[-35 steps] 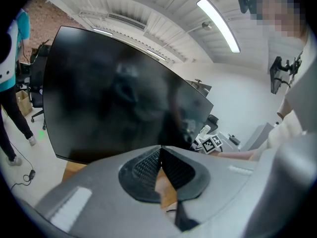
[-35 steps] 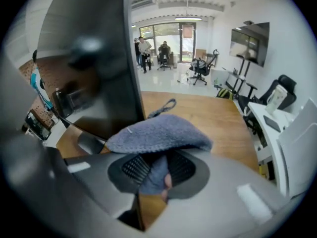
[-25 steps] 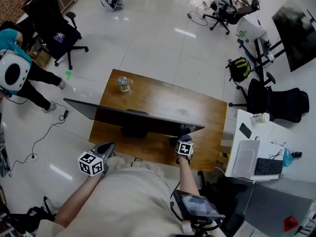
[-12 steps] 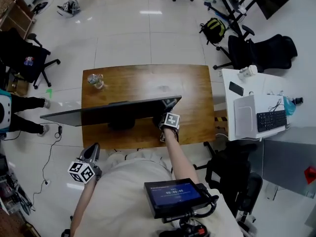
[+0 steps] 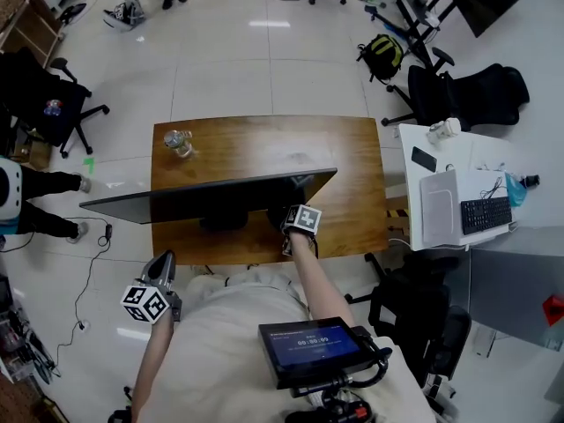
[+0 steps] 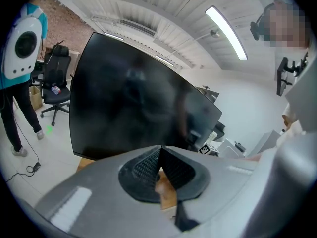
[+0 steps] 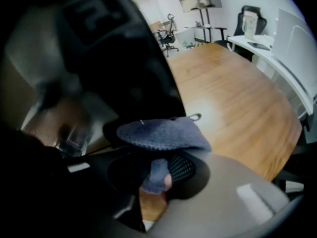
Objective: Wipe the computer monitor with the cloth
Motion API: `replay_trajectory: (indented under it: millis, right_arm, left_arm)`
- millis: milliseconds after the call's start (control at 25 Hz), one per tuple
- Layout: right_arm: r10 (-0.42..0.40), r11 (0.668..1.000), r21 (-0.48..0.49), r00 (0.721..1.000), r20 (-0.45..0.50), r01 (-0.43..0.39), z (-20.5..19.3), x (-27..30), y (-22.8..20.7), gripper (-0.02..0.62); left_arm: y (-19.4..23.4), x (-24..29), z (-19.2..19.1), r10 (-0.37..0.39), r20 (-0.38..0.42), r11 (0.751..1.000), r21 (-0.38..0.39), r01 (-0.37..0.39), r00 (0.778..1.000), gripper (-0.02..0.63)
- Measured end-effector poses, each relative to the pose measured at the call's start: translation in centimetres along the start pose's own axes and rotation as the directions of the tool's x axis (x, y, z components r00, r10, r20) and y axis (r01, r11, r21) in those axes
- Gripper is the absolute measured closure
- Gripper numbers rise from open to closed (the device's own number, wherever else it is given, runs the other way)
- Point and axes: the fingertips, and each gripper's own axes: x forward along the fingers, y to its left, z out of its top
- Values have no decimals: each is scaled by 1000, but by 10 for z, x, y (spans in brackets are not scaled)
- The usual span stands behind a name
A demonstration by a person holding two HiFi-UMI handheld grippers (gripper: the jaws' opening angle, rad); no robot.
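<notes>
A wide black computer monitor stands on a wooden table; its dark screen fills the left gripper view. My right gripper is shut on a blue-grey cloth, held against the monitor's lower right part, where the screen looms close. The cloth bunches out beyond the jaws. My left gripper hangs off the table's near left side, jaws closed together with nothing between them, well back from the screen.
A clear glass jar stands at the table's far left corner. A white desk with a laptop and keyboard is to the right. Office chairs stand around on the tiled floor. A person stands at the left.
The head view swung and settled. My right gripper with the cloth has stayed at the monitor's lower right, shifting slightly; the left gripper stays low at the left.
</notes>
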Motion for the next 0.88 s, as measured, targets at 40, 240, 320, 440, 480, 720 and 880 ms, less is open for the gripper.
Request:
replay_trajectory:
  millis: [40,240,320,440,480,720,880]
  right_arm:
    - [-1,1000,-18,1000,-12,1,-3,0,4,514]
    - [-7,998,-55,1000,2,7,-14,6,21,514]
    - [1,998,-69,1000,4,-1,-19,6,35,514]
    - [-2,996,-84,1000,-3,2,-28,8,48,514]
    - [-6,996,-91,1000,-2,6,-30,9,52,514]
    - [-5,992,-126,1000,3,6,-37,13,80,514]
    - [-15,989,-148,1000,13,17,-42,13,91,514]
  left_arm:
    - [1,-1,-1,-8,-3,1000,2,8,1000,606]
    - [17,-8,5,-37,-4,999,11,37,999,606]
    - [24,-13,9,-45,2,999,4,45,999,606]
    - [32,-20,13,-65,2,998,5,65,998,606]
    - [36,-23,14,-71,1,997,7,71,997,606]
    - [60,-34,21,-90,18,996,0,90,996,606]
    - [75,-45,27,-98,28,995,-2,98,995,606]
